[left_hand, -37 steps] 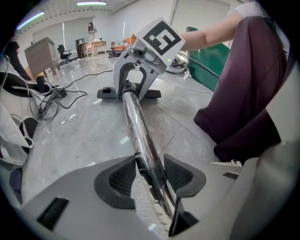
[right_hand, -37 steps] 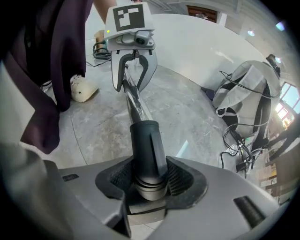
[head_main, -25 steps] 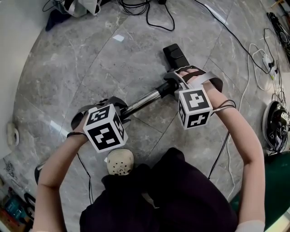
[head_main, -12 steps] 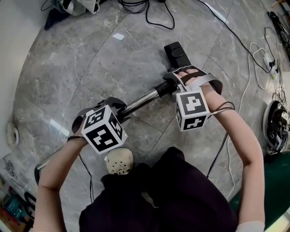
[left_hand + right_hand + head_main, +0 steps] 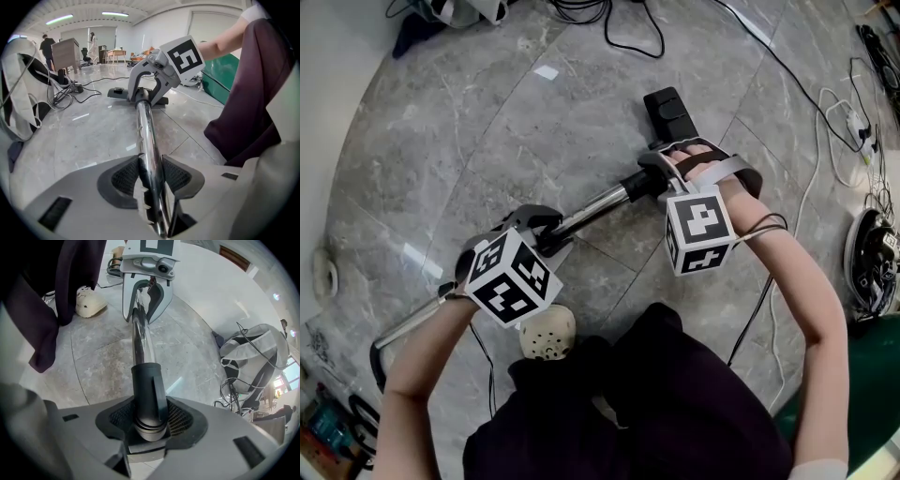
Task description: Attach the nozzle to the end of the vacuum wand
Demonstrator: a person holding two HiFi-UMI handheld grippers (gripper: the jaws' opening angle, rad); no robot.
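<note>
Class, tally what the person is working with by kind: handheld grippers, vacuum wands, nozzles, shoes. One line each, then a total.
Grippers: 2 (left gripper, its jaws just closed further on the vacuum wand between them; right gripper)
Vacuum wand: 1
Nozzle: 1
Shoe: 1
Total: 5

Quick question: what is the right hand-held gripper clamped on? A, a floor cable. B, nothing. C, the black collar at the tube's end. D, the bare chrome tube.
C: the right gripper view shows the right hand-held gripper pressed on the black collar; the chrome tube runs beyond it.
</note>
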